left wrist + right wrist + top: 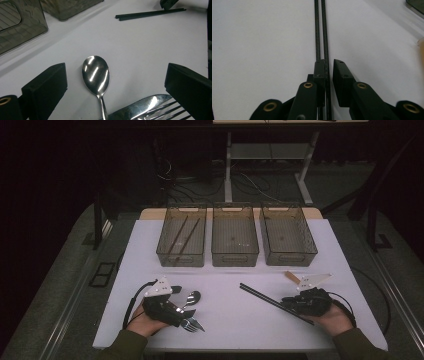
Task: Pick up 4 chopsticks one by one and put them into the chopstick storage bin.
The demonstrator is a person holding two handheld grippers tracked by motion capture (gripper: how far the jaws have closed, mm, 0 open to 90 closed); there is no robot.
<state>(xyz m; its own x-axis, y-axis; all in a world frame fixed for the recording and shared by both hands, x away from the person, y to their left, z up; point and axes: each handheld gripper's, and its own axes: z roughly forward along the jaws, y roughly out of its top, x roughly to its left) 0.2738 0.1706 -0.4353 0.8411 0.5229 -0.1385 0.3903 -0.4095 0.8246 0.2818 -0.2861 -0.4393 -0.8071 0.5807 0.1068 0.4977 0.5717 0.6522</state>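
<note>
Straddling the chopsticks (324, 37), the right claw (329, 72) stands narrowly parted, its pads not clearly pressing them.

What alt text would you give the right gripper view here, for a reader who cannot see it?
The right gripper has its two black jaws nearly closed around a pair of dark chopsticks, with a narrow gap beside the right-hand jaw. The chopsticks lie side by side and run straight away across a white table.
</note>
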